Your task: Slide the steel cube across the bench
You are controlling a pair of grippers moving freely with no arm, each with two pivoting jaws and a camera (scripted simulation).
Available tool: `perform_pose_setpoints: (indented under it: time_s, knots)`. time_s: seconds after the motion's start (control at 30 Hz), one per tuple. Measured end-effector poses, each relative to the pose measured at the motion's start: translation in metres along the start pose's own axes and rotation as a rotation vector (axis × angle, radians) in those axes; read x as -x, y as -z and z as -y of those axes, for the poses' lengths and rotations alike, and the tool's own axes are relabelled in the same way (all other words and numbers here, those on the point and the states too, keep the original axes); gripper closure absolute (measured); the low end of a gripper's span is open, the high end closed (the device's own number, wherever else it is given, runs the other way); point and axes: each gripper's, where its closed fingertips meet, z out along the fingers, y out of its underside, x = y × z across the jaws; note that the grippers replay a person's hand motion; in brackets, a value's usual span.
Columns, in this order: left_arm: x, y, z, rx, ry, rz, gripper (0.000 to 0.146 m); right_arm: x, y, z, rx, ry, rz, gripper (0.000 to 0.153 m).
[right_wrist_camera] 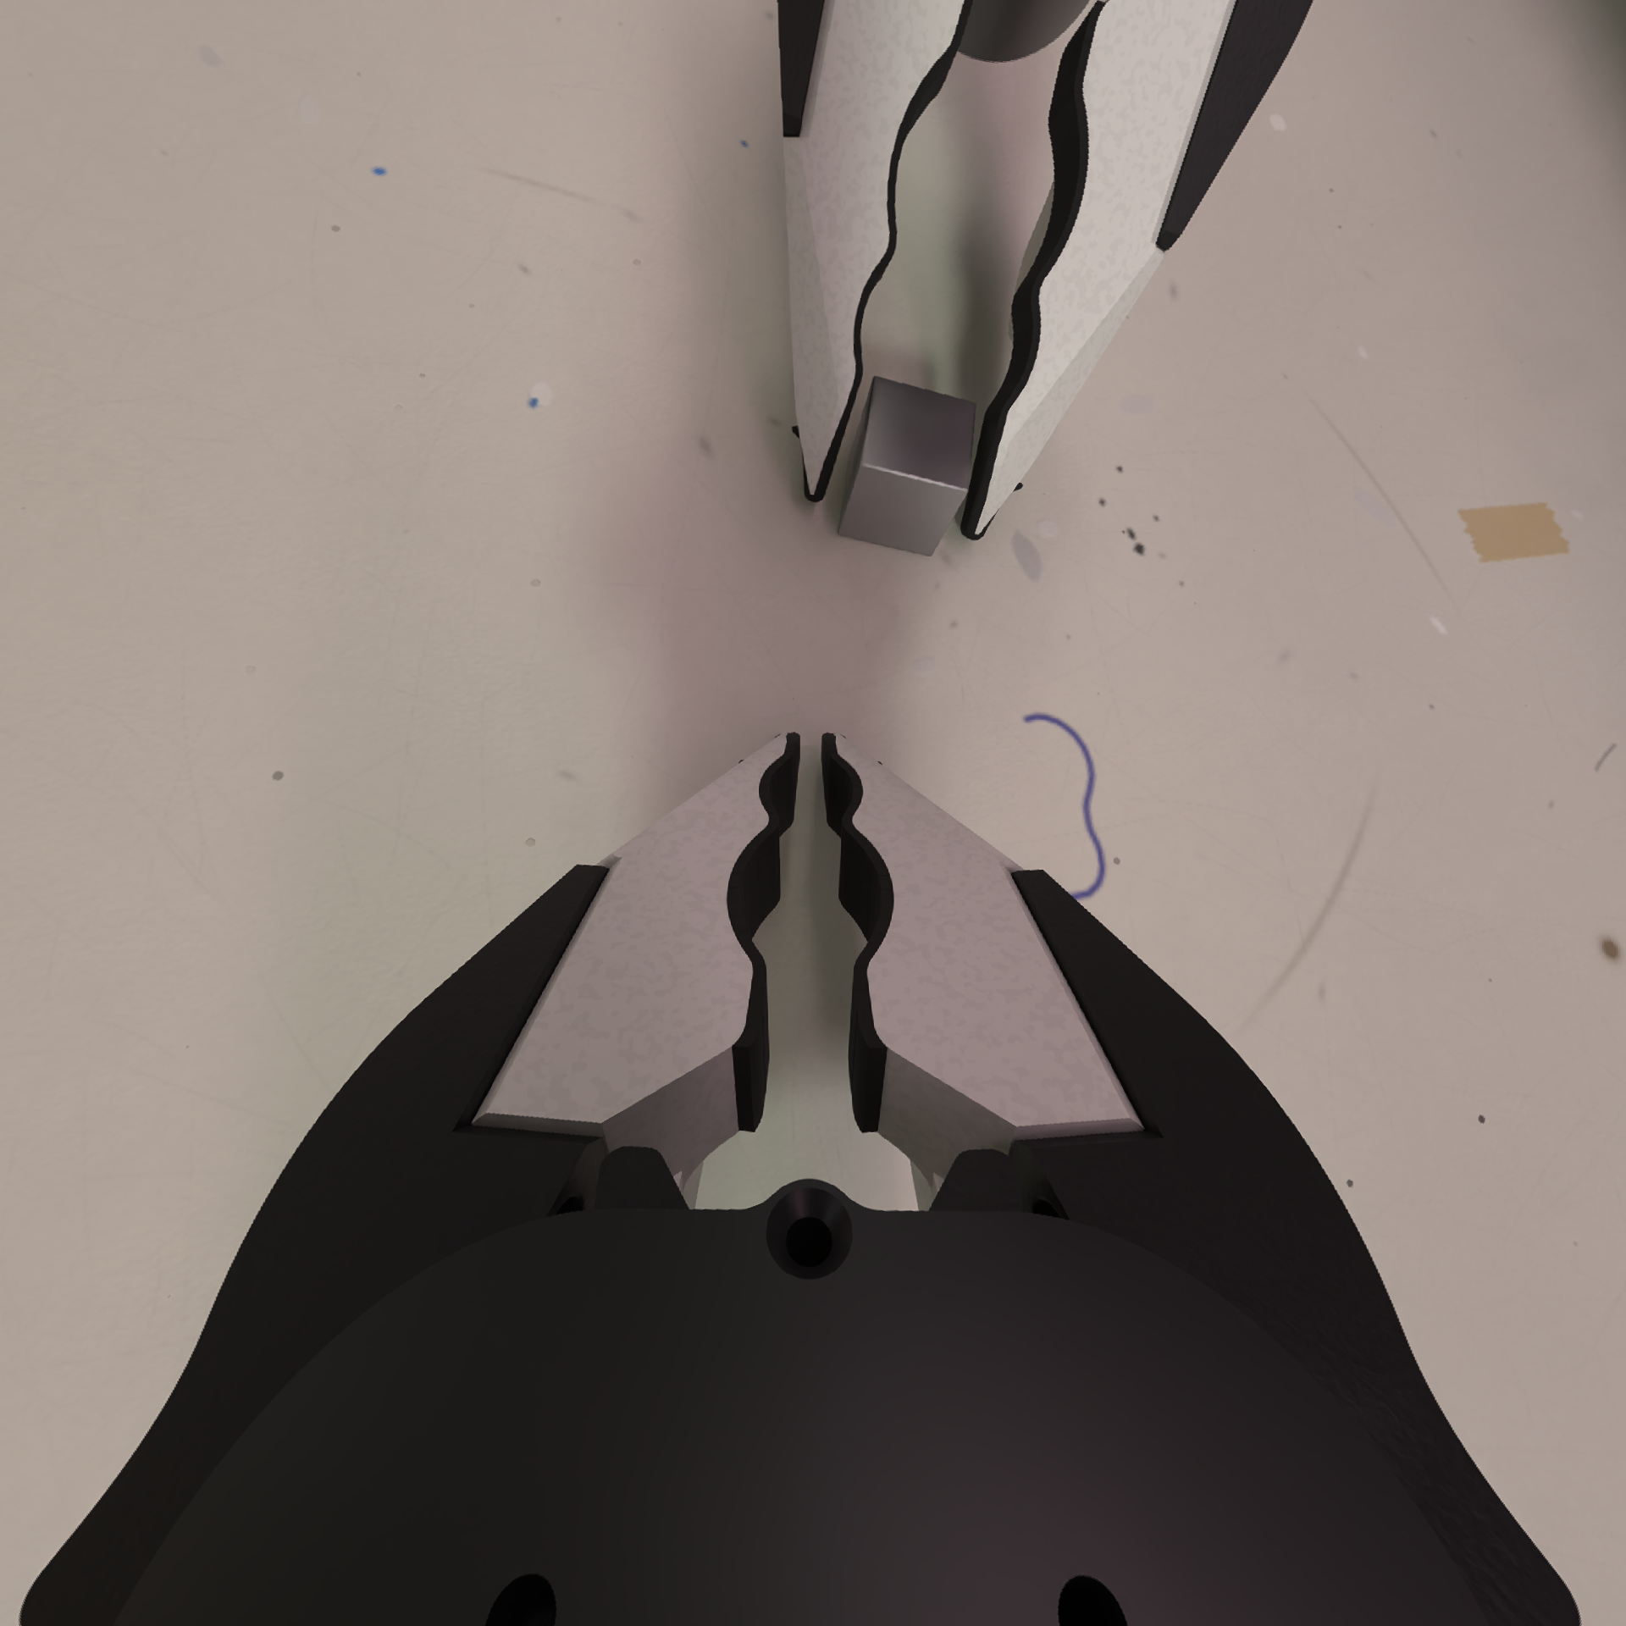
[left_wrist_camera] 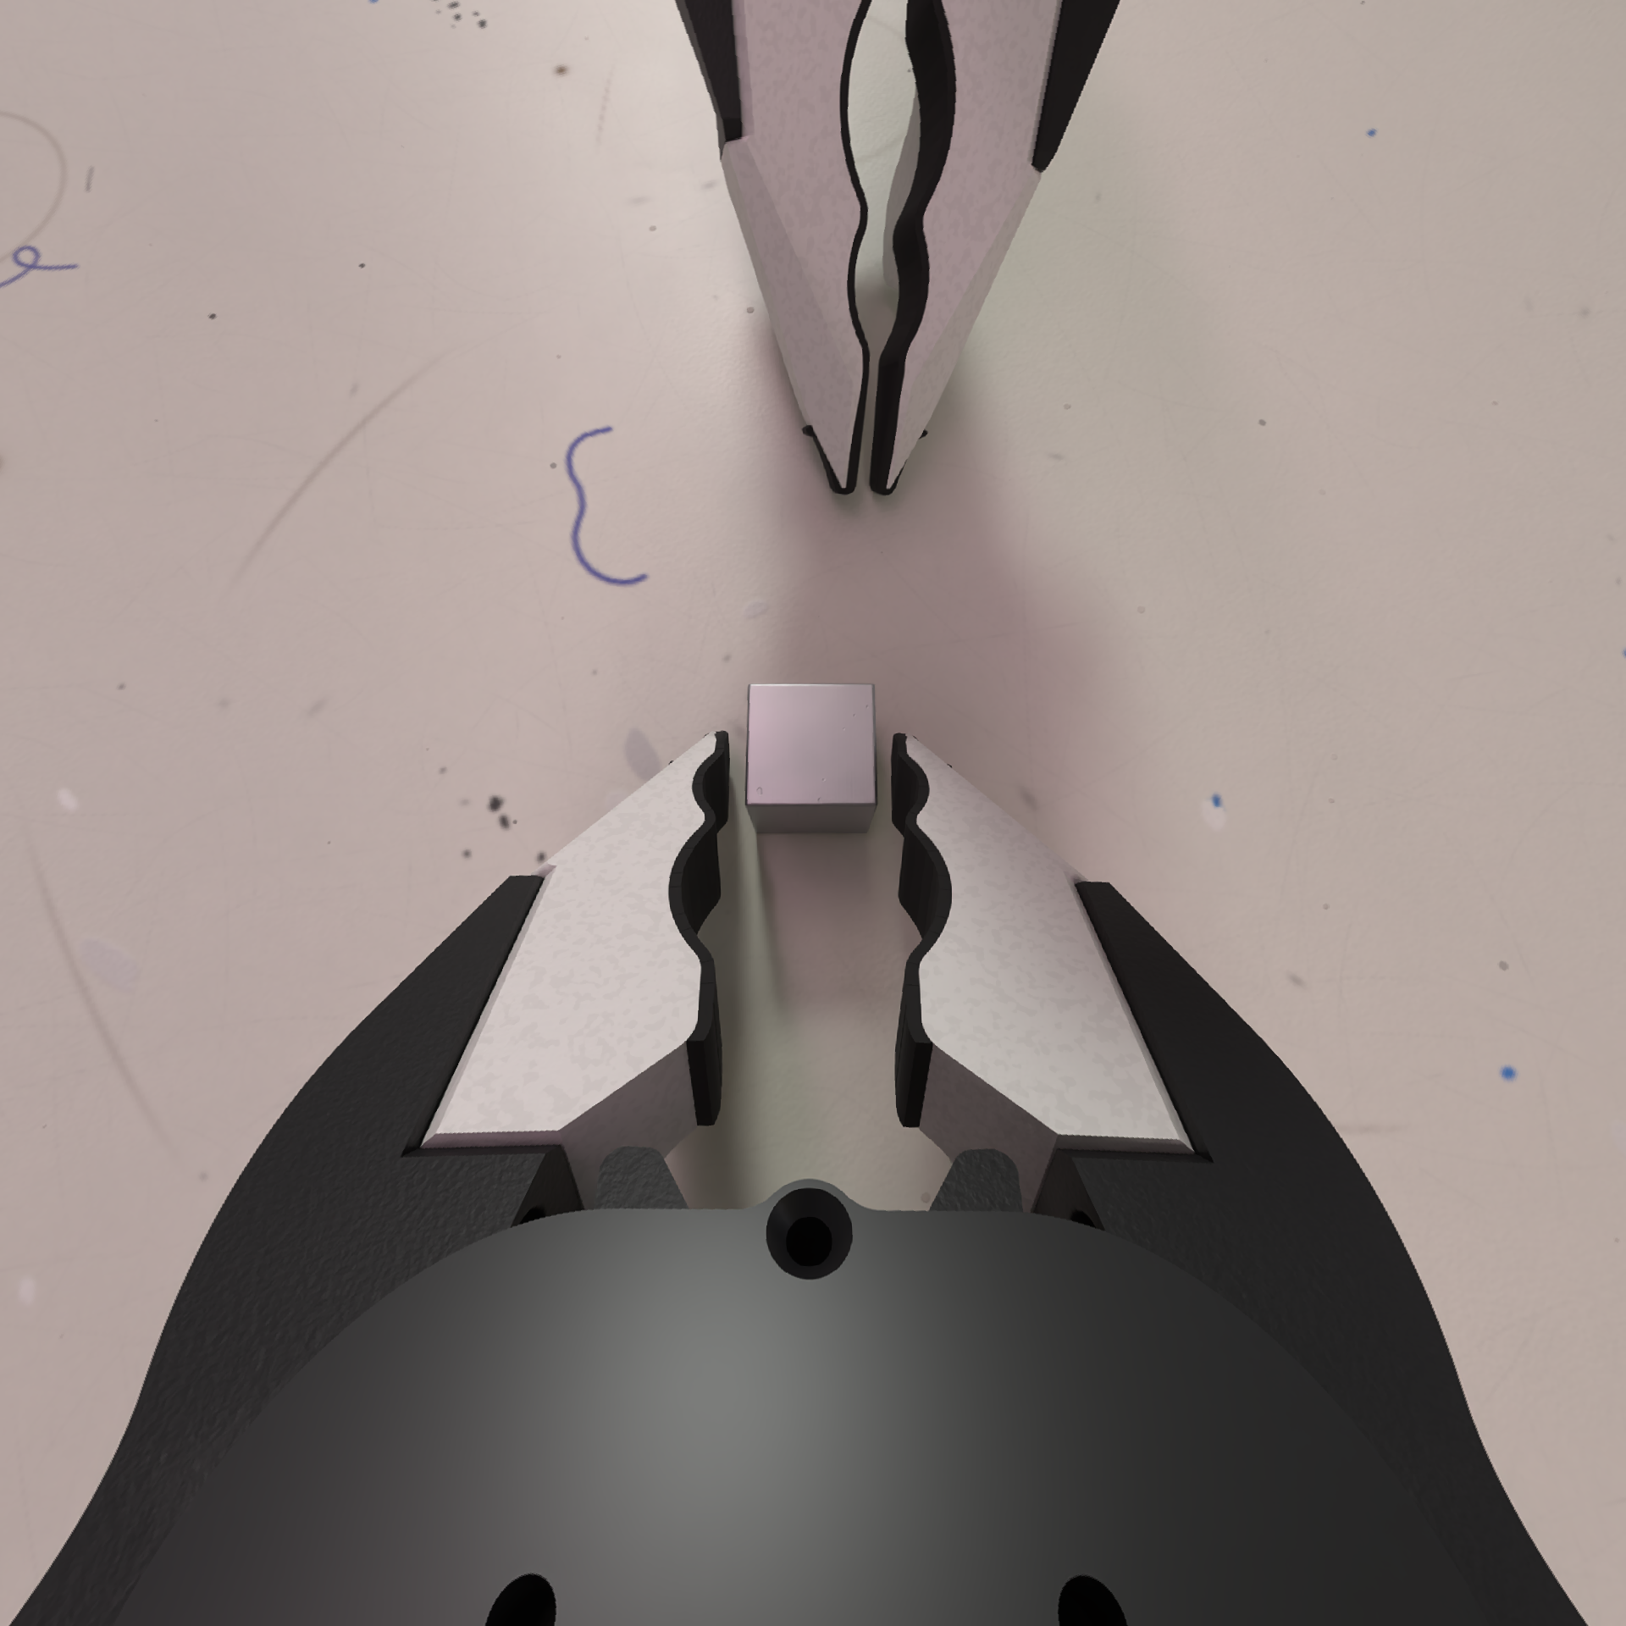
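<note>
The steel cube [left_wrist_camera: 810, 757] is small and grey and rests on the pale bench [left_wrist_camera: 352, 704]. My left gripper [left_wrist_camera: 810, 748] is open, with one fingertip on each side of the cube. A thin gap shows between each pad and the cube, and the cube's far half sticks out past the tips. In the right wrist view the cube [right_wrist_camera: 902, 479] sits between the left gripper's tips [right_wrist_camera: 897, 510]. My right gripper [right_wrist_camera: 808, 739] is shut and empty. It points at the cube from the opposite side, a short way off, and also shows in the left wrist view [left_wrist_camera: 860, 484].
The bench is scuffed, with dark specks and blue dots. A blue pen squiggle [left_wrist_camera: 598, 510] lies beside the gap between the grippers. A tan piece of tape [right_wrist_camera: 1513, 532] is stuck flat on the bench, off to one side of the cube.
</note>
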Motion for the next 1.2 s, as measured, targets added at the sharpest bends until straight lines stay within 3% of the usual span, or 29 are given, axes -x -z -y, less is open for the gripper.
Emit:
perform_pose_setpoints:
  time_s: [0.3, 0.53, 1.03, 1.2]
  knots:
    - [-0.0012, -0.0014, 0.0026, -0.007, 0.013, -0.016, 0.107, -0.0012, -0.0004, 0.0011, -0.004, 0.013, -0.014, 0.148]
    - [-0.0018, 0.0001, 0.0038, -0.019, 0.013, -0.024, 0.117, -0.0009, -0.0015, 0.0008, 0.002, 0.020, -0.017, 0.147]
    - [0.0001, 0.0038, 0.0026, -0.031, 0.033, -0.013, 0.112, -0.0009, 0.0001, 0.0033, -0.020, 0.022, -0.011, 0.148]
    - [-0.0005, 0.0044, 0.0024, -0.030, 0.029, -0.013, 0.118, 0.0019, 0.0015, 0.0036, -0.029, 0.063, -0.010, 0.147]
